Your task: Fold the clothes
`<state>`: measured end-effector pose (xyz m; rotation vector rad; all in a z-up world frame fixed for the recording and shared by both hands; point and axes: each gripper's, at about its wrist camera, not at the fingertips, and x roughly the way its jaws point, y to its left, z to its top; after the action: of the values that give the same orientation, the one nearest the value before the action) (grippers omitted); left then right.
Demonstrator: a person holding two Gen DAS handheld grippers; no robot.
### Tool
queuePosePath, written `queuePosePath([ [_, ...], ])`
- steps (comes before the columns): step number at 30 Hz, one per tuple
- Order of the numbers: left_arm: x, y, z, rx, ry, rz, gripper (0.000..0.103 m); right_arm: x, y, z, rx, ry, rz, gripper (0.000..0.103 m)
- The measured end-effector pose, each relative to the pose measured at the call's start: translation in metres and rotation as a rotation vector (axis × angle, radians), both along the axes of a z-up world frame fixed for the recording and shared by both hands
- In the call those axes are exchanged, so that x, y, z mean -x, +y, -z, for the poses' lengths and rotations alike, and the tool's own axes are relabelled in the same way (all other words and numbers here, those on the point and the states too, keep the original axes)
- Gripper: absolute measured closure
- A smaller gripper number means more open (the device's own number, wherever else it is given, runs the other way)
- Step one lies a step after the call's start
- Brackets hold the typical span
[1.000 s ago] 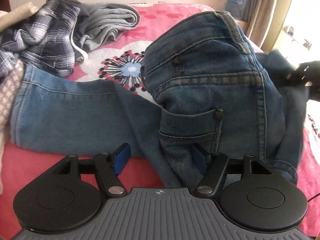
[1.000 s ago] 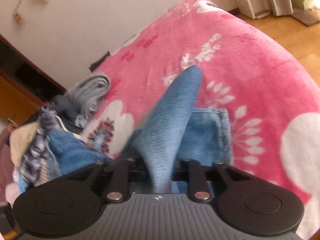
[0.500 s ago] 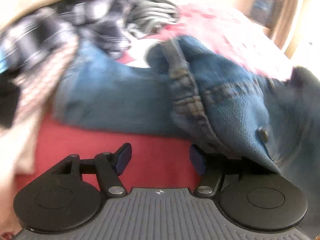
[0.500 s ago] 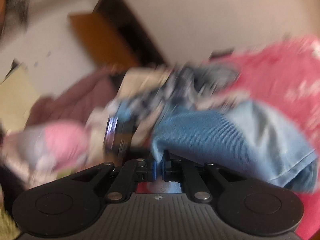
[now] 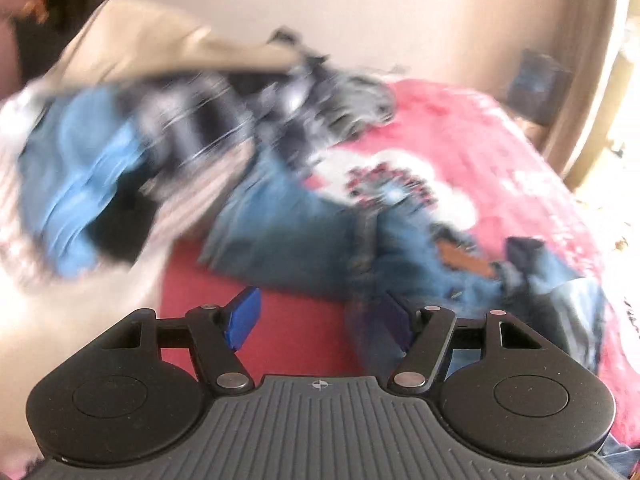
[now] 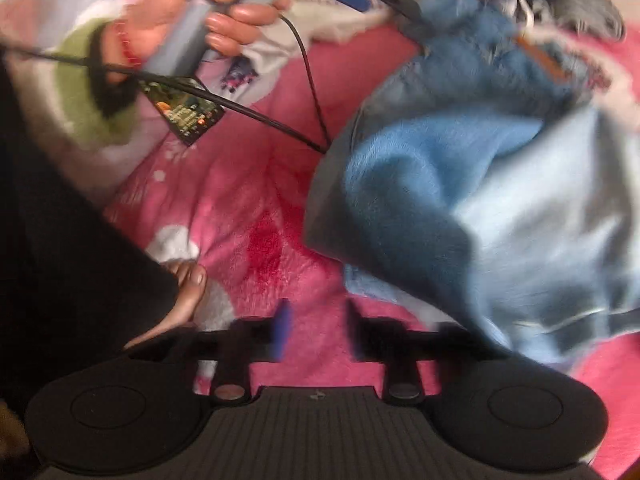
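Observation:
Blue jeans (image 5: 320, 248) lie folded over on the pink bed, with the brown waist label facing up; in the right wrist view they (image 6: 480, 184) fill the right side. My left gripper (image 5: 318, 320) is open just before the jeans' near edge, its right finger against the denim, nothing held. My right gripper (image 6: 316, 332) is open and empty over the pink blanket, left of the jeans. Both views are motion-blurred.
A heap of clothes (image 5: 152, 152) with plaid, grey and beige pieces lies at the back left of the bed. The pink flowered blanket (image 5: 480, 140) covers the bed. The person's hand holding the left gripper (image 6: 192, 12), its cable, and a bare foot (image 6: 184, 300) show.
My right gripper has let go of the jeans leg and opened, swinging down toward the bed. The jeans have dropped flat. My left gripper has pulled back and stayed open.

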<state>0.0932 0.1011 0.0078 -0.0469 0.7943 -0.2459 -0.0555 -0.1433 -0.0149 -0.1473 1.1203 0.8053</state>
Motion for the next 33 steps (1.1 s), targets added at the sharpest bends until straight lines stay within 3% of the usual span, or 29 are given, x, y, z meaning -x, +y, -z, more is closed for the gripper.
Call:
queuePosePath([
  [4, -0.001, -0.027, -0.006, -0.015, -0.033, 0.088, 0.036, 0.003, -0.033, -0.033, 0.05, -0.097, 0.002, 0.049],
  [7, 0.0, -0.047, 0.0, -0.058, -0.026, 0.143, 0.036, -0.02, -0.077, -0.062, 0.0, -0.186, 0.169, 0.046],
  [8, 0.001, -0.051, 0.002, -0.066, -0.021, 0.161, 0.036, -0.029, -0.091, -0.069, -0.038, -0.218, 0.23, 0.034],
  [9, 0.005, -0.053, 0.003, -0.071, -0.014, 0.175, 0.036, -0.038, -0.103, -0.072, -0.072, -0.246, 0.29, 0.014],
  [10, 0.007, -0.055, 0.005, -0.076, -0.005, 0.188, 0.036, -0.05, -0.116, -0.072, -0.103, -0.278, 0.355, 0.005],
  [11, 0.009, -0.057, 0.007, -0.082, 0.003, 0.197, 0.036, -0.062, -0.126, -0.069, -0.128, -0.305, 0.412, 0.0],
  [13, 0.012, -0.057, 0.01, -0.091, 0.017, 0.194, 0.036, -0.098, -0.14, -0.053, -0.162, -0.293, 0.501, 0.0],
  [17, 0.014, -0.054, 0.012, -0.101, 0.036, 0.169, 0.035, -0.184, -0.153, 0.01, -0.112, -0.111, 0.633, 0.0],
  [19, 0.014, -0.052, 0.014, -0.117, 0.039, 0.153, 0.035, -0.211, -0.159, 0.044, -0.08, -0.019, 0.719, 0.004],
  [20, 0.014, -0.051, 0.015, -0.126, 0.039, 0.144, 0.035, -0.222, -0.162, 0.061, -0.065, 0.026, 0.763, 0.017],
  [22, 0.012, -0.049, 0.019, -0.144, 0.039, 0.121, 0.035, -0.22, -0.159, 0.066, -0.091, 0.041, 0.743, 0.022],
  [23, 0.01, -0.048, 0.021, -0.149, 0.041, 0.112, 0.035, -0.216, -0.158, 0.066, -0.109, 0.042, 0.723, 0.047],
  [24, 0.008, -0.047, 0.022, -0.146, 0.044, 0.109, 0.035, -0.212, -0.156, 0.066, -0.127, 0.043, 0.704, 0.088],
  [25, 0.006, -0.046, 0.024, -0.142, 0.047, 0.107, 0.035, -0.203, -0.156, 0.063, -0.192, 0.083, 0.696, 0.096],
  [29, -0.001, -0.043, 0.026, -0.112, 0.045, 0.107, 0.035, -0.148, -0.152, 0.034, -0.46, 0.143, 0.588, 0.096],
  [32, -0.007, -0.041, 0.025, -0.081, 0.045, 0.117, 0.033, -0.105, -0.134, 0.013, -0.604, 0.223, 0.444, 0.097],
  [33, -0.008, -0.04, 0.024, -0.075, 0.041, 0.117, 0.032, -0.093, -0.121, 0.011, -0.611, 0.252, 0.388, 0.097],
])
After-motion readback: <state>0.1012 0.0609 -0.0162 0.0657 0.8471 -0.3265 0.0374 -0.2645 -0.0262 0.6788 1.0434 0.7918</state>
